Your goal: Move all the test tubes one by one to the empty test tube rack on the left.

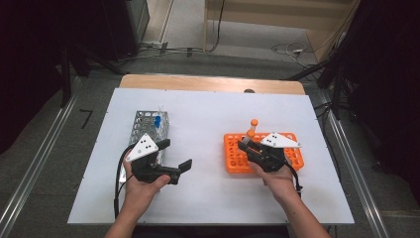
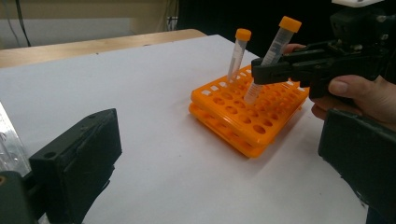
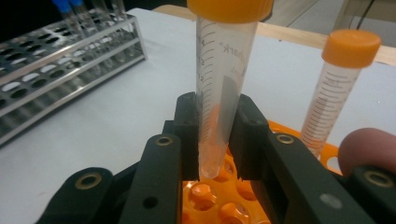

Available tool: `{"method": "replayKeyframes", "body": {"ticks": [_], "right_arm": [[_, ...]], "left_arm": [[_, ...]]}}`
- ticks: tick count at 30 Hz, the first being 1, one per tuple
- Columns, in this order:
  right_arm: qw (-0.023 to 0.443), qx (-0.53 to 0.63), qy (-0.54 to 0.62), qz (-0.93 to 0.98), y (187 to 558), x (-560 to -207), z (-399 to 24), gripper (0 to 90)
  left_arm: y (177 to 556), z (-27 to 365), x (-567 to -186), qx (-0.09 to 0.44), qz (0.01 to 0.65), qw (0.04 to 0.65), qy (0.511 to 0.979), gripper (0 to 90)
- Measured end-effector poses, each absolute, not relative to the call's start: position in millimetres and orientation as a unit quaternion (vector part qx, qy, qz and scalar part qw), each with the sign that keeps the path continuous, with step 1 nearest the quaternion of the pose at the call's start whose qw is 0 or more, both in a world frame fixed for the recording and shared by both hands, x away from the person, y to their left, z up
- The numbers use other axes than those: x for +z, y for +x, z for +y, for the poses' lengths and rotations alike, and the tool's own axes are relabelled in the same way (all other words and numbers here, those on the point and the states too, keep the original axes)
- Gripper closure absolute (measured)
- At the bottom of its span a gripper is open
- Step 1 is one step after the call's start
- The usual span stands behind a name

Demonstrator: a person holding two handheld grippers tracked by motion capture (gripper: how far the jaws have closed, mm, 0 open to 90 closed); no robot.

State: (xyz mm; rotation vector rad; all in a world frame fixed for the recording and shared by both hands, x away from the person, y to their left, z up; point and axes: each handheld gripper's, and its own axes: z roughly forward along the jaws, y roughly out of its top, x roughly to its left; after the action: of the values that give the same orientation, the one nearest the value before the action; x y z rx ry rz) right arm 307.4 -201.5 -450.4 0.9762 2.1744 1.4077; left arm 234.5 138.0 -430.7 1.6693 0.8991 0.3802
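My right gripper [image 1: 243,145] is shut on a clear tube with an orange cap [image 1: 251,133]. Its pads press the tube's lower part [image 3: 219,84]. The tube [image 2: 275,46] leans, its pointed tip just over the holes of the orange rack [image 2: 243,121]. A second orange-capped tube [image 2: 238,56] stands upright in the rack's far rows [image 1: 254,122]. My left gripper [image 1: 174,153] is open with nothing between its jaws, beside the metal rack [image 1: 143,124], which holds blue-capped tubes [image 1: 157,120].
White sheet [image 1: 208,124] covers the wooden table, with bare space between the two racks. The metal rack [image 3: 56,70] lies to the left of the orange rack [image 1: 233,158]. Cables lie on the floor beyond the table's far edge.
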Motion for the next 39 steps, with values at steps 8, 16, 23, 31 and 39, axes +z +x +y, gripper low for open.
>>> {"method": "replayKeyframes", "body": {"ticks": [8,16,23,31,39], "right_arm": [[0.171,0.504,0.316,0.785,291.8,-443.6,-192.8,72.2],[0.15,0.505,0.293,0.798,279.4,-442.9,-178.3,72.3],[0.132,0.505,0.267,0.81,268.8,-444.4,-162.9,72.3],[0.118,0.502,0.239,0.823,257.5,-445.8,-146.4,72.3],[0.101,0.496,0.218,0.834,249.7,-448.4,-134.3,72.3]], "left_arm": [[232.8,129.9,-429.6,0.159,0.374,0.569,0.715,0.0],[231.7,120.3,-428.2,0.147,0.359,0.577,0.719,2.1],[229.7,108.9,-425.5,0.133,0.333,0.592,0.722,11.7],[230.7,92.7,-425.5,0.115,0.299,0.599,0.734,28.8],[232.2,82.2,-425.3,0.112,0.283,0.604,0.737,43.5]]}}
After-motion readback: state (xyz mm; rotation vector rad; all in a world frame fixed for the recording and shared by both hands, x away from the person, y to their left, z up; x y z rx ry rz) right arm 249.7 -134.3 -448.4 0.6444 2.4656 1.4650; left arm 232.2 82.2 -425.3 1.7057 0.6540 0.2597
